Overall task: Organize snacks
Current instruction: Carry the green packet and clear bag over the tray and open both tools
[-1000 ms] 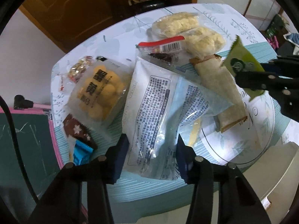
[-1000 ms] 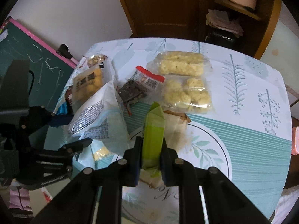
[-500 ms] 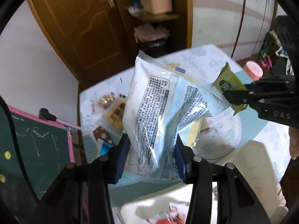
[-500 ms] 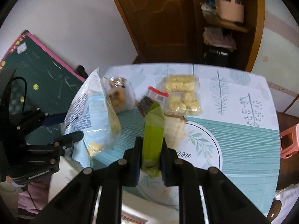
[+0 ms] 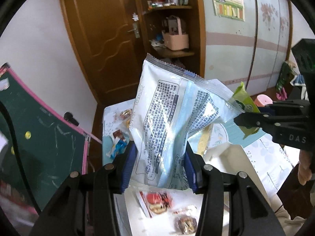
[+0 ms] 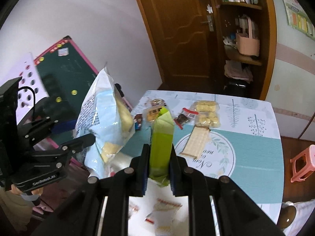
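My left gripper (image 5: 159, 167) is shut on the lower part of a white and blue snack bag (image 5: 173, 118), which it holds upright in the air. In the right wrist view the same bag (image 6: 104, 118) hangs at the left. My right gripper (image 6: 159, 165) is shut on a green packet (image 6: 161, 143), also upright; the left wrist view shows that packet (image 5: 246, 102) at the right. Both packets hang above a white bin (image 5: 246, 167) with a few small snacks (image 5: 157, 202) on its floor. More snacks lie on the patterned table (image 6: 256, 147) beyond.
On the table lie a pack of yellow cakes (image 6: 206, 114), a cracker pack (image 6: 196, 141), a red-labelled dark snack (image 6: 185, 118) and a yellow pack (image 6: 153, 114). A green chalkboard (image 5: 39, 137) leans at the left. A pink stool (image 6: 303, 163) stands right of the table.
Both grippers have risen and drawn back from the table, each with its packet. The table now looks smaller and farther, and the white bin has come into view beneath.
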Motion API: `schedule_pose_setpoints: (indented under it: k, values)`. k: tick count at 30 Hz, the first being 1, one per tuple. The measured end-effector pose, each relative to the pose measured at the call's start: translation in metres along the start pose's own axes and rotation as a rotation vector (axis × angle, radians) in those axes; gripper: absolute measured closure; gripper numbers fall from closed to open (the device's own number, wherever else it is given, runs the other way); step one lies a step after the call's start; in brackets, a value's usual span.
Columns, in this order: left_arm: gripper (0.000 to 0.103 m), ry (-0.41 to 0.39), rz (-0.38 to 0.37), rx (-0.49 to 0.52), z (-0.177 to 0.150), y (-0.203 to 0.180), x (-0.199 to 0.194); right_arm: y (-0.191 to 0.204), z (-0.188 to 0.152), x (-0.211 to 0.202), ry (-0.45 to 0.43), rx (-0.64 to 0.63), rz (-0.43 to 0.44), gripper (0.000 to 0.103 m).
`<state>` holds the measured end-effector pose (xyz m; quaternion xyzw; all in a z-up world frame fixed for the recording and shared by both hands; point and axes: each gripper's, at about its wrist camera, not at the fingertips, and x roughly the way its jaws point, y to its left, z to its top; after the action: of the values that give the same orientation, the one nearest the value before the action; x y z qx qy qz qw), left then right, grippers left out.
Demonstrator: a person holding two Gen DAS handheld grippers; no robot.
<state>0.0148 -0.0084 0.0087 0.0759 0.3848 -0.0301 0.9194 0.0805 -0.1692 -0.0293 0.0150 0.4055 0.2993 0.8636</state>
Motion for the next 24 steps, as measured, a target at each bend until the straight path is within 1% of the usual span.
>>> schedule_pose_setpoints:
  k: [3, 6, 8, 10, 13, 15, 17, 20, 24]
  values:
    - [0.058, 0.001, 0.025, -0.028, -0.022, -0.002, -0.004, 0.005, -0.020, -0.007, 0.003, 0.020, 0.018, 0.086]
    - [0.058, 0.007, 0.062, -0.026, -0.044, -0.011, -0.006, 0.005, -0.038, -0.008, 0.021, 0.050, 0.036, 0.086]
    - [0.058, 0.017, 0.074, -0.030, -0.058, -0.017, -0.002, 0.007, -0.050, -0.007, 0.028, 0.060, 0.031, 0.086]
    - [0.058, 0.030, 0.058, -0.052, -0.069, -0.018, -0.001, 0.009, -0.065, -0.004, 0.034, 0.067, 0.011, 0.086]
    - [0.058, 0.063, 0.032, -0.086, -0.080, -0.021, 0.014, 0.012, -0.081, 0.001, 0.056, 0.071, -0.023, 0.086]
    - [0.058, 0.078, 0.028, -0.094, -0.086, -0.024, 0.021, 0.012, -0.091, 0.008, 0.086, 0.081, -0.038, 0.086]
    - [0.058, 0.100, 0.010, -0.100, -0.092, -0.026, 0.028, 0.011, -0.099, 0.018, 0.135, 0.105, -0.047, 0.086]
    - [0.058, 0.122, -0.008, -0.114, -0.100, -0.028, 0.036, 0.009, -0.106, 0.027, 0.172, 0.124, -0.063, 0.086]
    - [0.058, 0.153, -0.022, -0.124, -0.109, -0.029, 0.045, 0.011, -0.108, 0.031, 0.180, 0.121, -0.080, 0.086]
